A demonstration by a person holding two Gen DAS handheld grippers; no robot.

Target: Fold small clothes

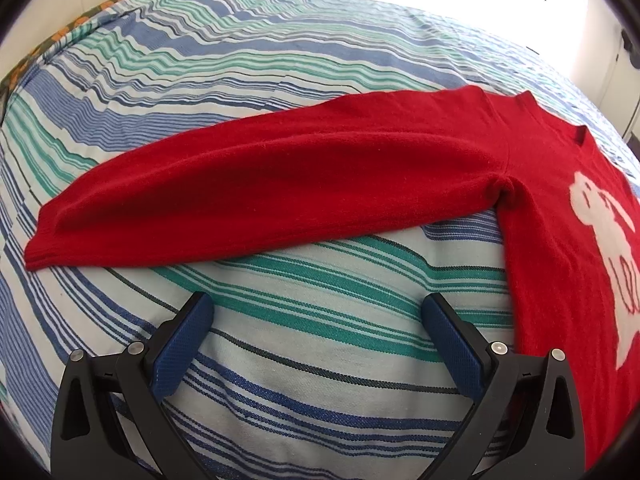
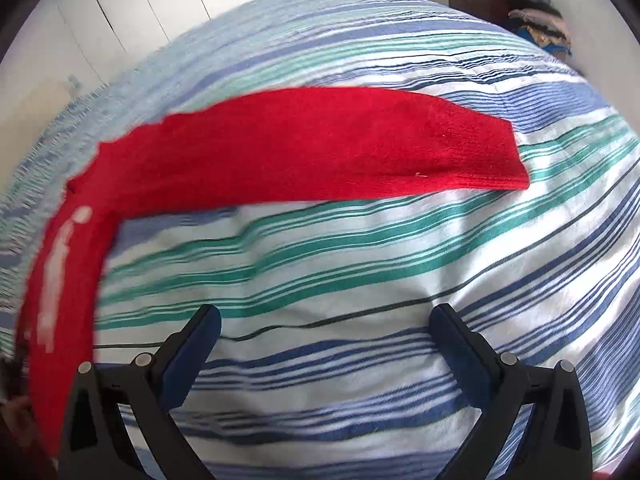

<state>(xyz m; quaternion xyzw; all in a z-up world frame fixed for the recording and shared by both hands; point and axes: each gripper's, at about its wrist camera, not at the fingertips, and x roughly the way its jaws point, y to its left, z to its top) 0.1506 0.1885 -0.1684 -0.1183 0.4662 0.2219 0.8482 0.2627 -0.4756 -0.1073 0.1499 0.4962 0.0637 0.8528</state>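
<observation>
Blue-padded fingers (image 1: 188,344) of the left gripper (image 1: 316,312) stood wide apart and empty over the striped cover, just short of the red knitted sweater (image 1: 280,184), whose long sleeve stretched out flat to the left with its ribbed cuff (image 1: 38,254) at the far end. Its body, bearing a white knitted figure (image 1: 600,248), ran down the right edge of that view, close beside the gripper's right finger. From the right wrist view, the right gripper (image 2: 324,320) likewise hung spread and held nothing, with the other sleeve lying flat ahead of it and the cuff (image 2: 492,156) pointing right. The sweater lay spread face up on a bed cover striped in blue, green and white (image 2: 360,272). Beyond it stood white cupboard doors (image 2: 160,0) and a dark wooden unit stacked with folded cloths (image 2: 532,16).
</observation>
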